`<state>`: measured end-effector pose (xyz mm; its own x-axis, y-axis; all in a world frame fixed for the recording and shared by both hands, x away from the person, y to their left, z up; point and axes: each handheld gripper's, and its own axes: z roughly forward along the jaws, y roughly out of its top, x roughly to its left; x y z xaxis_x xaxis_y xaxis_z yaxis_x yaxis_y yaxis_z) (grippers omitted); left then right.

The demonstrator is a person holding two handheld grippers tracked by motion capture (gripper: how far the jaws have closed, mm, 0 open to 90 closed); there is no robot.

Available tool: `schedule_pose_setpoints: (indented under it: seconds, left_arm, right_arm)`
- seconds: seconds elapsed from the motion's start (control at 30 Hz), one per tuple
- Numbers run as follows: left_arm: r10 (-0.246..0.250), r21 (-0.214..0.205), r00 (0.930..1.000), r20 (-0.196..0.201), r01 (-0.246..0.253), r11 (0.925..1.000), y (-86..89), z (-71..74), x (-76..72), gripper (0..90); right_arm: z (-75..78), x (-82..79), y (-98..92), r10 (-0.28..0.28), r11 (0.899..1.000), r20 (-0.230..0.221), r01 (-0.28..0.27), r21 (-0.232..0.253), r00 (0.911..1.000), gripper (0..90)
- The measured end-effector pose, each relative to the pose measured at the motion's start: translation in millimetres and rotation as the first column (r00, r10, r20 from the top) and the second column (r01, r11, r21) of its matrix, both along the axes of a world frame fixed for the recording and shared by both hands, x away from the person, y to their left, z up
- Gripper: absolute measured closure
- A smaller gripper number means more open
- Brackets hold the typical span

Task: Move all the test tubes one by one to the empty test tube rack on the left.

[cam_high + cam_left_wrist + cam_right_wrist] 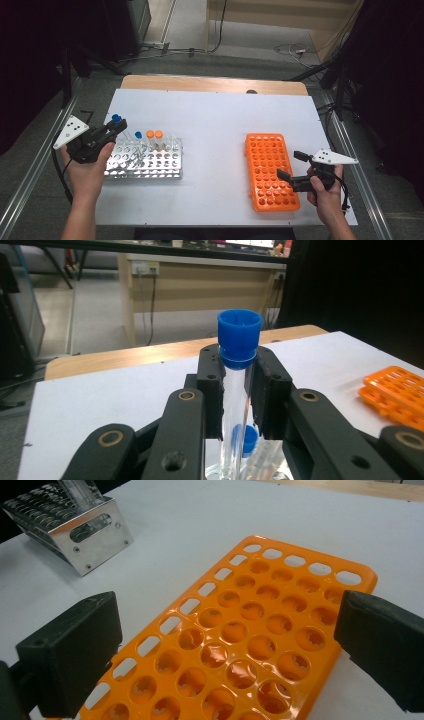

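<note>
Tube [235,405] lower end cut off by frame bottom; orange rack [395,395] cropped at right edge.

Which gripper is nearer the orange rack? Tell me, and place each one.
Right. The right gripper hangs open over the orange rack, at its near right edge. The left gripper is across the table at the metal rack, shut on a blue-capped tube.

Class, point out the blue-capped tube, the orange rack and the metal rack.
blue-capped tube [239,335]: left gripper view, on its cap.
orange rack [270,170]: high view, middle of its top.
metal rack [150,162]: high view, its top plate.
</note>
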<state>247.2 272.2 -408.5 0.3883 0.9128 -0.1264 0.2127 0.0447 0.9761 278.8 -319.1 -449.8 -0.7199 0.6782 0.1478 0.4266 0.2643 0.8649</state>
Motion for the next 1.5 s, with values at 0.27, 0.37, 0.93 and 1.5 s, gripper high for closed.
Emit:
schedule_pose_setpoints:
  seconds: [0.27,0.37,0.93,1.5]
  left_arm:
    - [0.043,-0.018,0.9988,-0.024,-0.044,0.9989,6.0,-10.4,5.5,77.1]
    - [0.056,-0.01,0.9977,-0.039,-0.056,0.9984,5.4,-15.1,8.4,77.2]
    - [0.053,0.0,0.9985,-0.014,-0.053,0.9986,-10.7,-12.9,10.1,77.1]
    - [0.068,0.07,0.9923,-0.104,-0.061,0.9957,-23.2,-32.5,19.6,76.2]
  right_arm:
    - [-2.0,0.8,-5.2,-0.015,1.0,-0.002,0.015,-0.003,0.9999,0.0]
    - [-2.2,1.1,-5.2,-0.016,1.0,-0.002,0.016,-0.004,0.9999,0.0]
    - [-3.1,1.2,-6.7,-0.025,1.0,-0.005,0.025,-0.003,0.9997,0.0]
    - [-5.1,1.8,-6.7,-0.028,1.0,-0.008,0.028,-0.01,0.9996,0.0]
